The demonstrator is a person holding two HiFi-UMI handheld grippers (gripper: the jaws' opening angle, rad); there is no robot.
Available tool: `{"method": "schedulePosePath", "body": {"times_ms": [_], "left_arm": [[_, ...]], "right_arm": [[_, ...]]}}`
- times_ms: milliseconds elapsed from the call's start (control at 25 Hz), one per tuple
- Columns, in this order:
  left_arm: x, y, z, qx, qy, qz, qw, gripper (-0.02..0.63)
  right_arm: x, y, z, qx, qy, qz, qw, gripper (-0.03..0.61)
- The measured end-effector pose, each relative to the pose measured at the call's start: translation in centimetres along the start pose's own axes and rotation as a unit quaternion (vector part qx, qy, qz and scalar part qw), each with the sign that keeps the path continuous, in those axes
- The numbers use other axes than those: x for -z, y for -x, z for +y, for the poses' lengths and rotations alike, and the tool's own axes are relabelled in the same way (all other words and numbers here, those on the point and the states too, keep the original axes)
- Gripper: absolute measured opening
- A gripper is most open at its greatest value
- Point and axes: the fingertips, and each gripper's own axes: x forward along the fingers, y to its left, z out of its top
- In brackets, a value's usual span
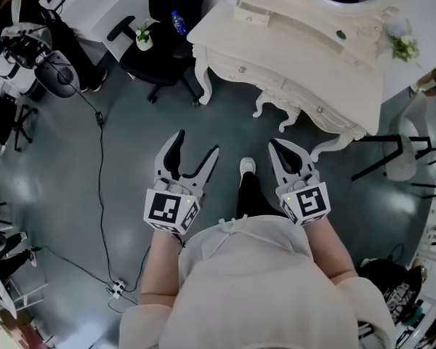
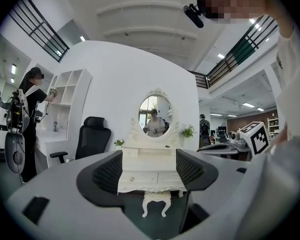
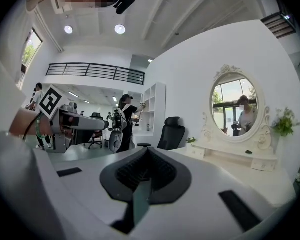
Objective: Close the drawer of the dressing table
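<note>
The white dressing table with its oval mirror stands at the top right of the head view, a step ahead of me. Its front drawers with small knobs face me; I cannot tell how far any stands out. My left gripper is open and empty, held in the air over the floor. In the left gripper view the drawer fronts show between the spread left gripper jaws, well beyond them. My right gripper is shut on nothing, its pads pressed together, and the table lies to its right.
A black office chair stands left of the table, and a small white stool sits under it. A cable runs across the grey floor to a power strip. A black-legged chair is at the right. A person stands at shelves far left.
</note>
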Motion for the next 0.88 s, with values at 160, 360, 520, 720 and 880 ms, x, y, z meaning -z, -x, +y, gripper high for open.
{"method": "schedulePosePath", "body": {"times_ms": [160,360,520,720,880], "left_arm": [[0.2,-5.0,2.6,-0.006,0.002,0.017,0.9998,0.334],[-1.1,-13.3,5.5,-0.01,0.007,0.018,0.9998,0.334],[-2.0,-20.1,7.4,-0.013,0.003,0.022,0.9997,0.334],[-2.7,-26.5,9.6,-0.02,0.001,0.023,0.9995,0.334],[-1.8,-30.7,10.4,-0.012,0.003,0.044,0.9989,0.334]], "right_arm": [[0.0,-5.2,-3.9,-0.01,-0.01,0.001,1.0,0.006],[-0.8,-11.7,-11.1,-0.011,-0.018,0.001,1.0,0.006],[-0.9,-16.4,-16.8,-0.008,-0.03,0.004,1.0,0.006],[-1.1,-21.0,-22.1,-0.007,-0.03,0.009,0.999,0.006],[-0.7,-23.0,-25.3,0.001,-0.033,0.015,0.999,0.006]]}}
